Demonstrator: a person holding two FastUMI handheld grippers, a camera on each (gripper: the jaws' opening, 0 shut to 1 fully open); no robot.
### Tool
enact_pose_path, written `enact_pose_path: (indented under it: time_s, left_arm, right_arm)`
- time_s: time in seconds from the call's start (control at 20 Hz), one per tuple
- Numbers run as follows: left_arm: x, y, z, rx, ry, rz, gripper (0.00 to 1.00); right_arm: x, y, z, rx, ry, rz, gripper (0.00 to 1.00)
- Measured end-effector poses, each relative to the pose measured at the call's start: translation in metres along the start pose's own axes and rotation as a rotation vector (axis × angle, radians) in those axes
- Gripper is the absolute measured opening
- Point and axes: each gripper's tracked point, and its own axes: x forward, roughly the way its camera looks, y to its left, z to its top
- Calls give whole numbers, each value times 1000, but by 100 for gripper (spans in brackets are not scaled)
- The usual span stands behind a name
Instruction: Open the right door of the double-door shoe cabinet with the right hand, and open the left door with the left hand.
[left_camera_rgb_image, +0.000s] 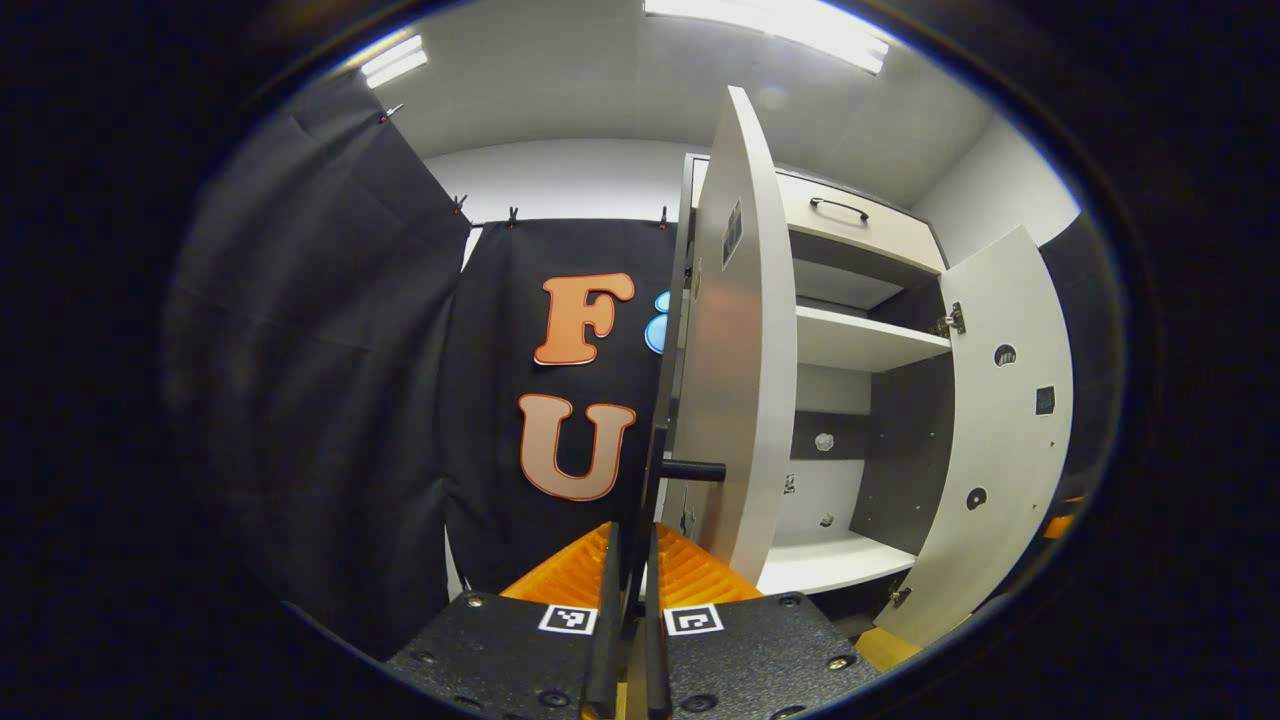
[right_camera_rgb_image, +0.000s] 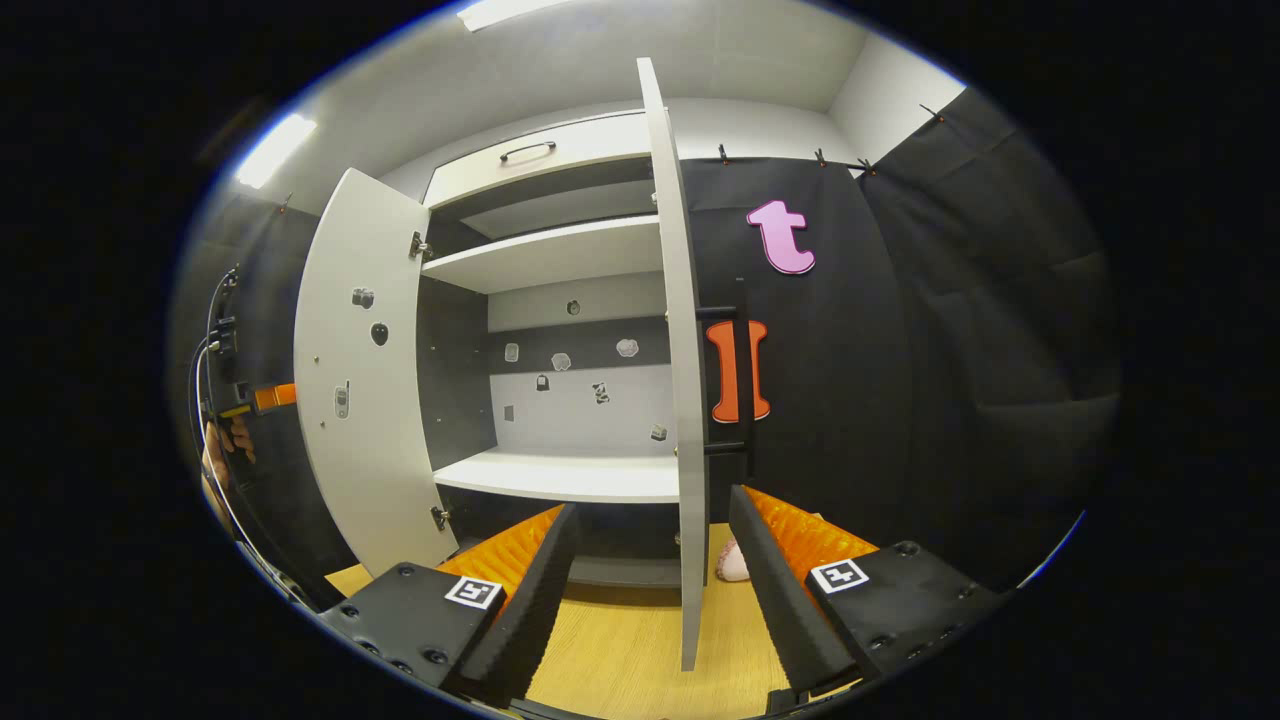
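Both doors of the shoe cabinet (right_camera_rgb_image: 560, 250) are being shown swung well out from its front, so the task is being judged as nearly done, with only the letting go left.

The left claw (left_camera_rgb_image: 632, 540) is being held narrow, its fingers closed on the left door's handle (left_camera_rgb_image: 690, 470). That bar is running upright out of the slot between them, on the outer face of the left door (left_camera_rgb_image: 730, 350), which is being seen almost edge-on at the cabinet's left side. Any release is being judged as needing the fingers to part sideways, across that upright axis.

The right claw (right_camera_rgb_image: 650, 505) is being held wide and is gripping nothing. The right door (right_camera_rgb_image: 685, 400) is being seen edge-on between its fingers, touching neither. The right door's handle (right_camera_rgb_image: 740, 380), also upright, is lying on the door's outer face, away from the cabinet's shelves and towards the right-hand finger. This claw is the nearer one to that door. A straight pull back from the cabinet is being judged as enough to clear the panel.
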Motion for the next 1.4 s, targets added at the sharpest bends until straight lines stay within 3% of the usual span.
enact_pose_path:
  time_s: [0.4, 0.6, 0.75, 1.0, 1.25, 1.4]
  left_arm:
    - [-8, 12, -1, 47, 1, 13, 11]
    - [-47, 5, -30, -46, 87, 40, 12]
    - [-69, -15, -31, -13, 64, 81, 11]
    - [-72, -75, -58, -9, 103, 32, 12]
    - [-68, -146, -76, -29, 61, -8, 12]
    - [-69, -189, -85, -108, 33, -41, 13]
  right_arm:
    - [8, 4, -3, -1, 16, 23, 97]
    - [12, 0, -3, 2, 8, 37, 97]
    - [12, -9, -3, -9, 15, 29, 97]
    - [8, -19, 5, 12, 6, 46, 97]
    - [-10, -31, 10, 31, -18, 50, 97]
    - [-22, -37, 4, 32, -7, 53, 97]
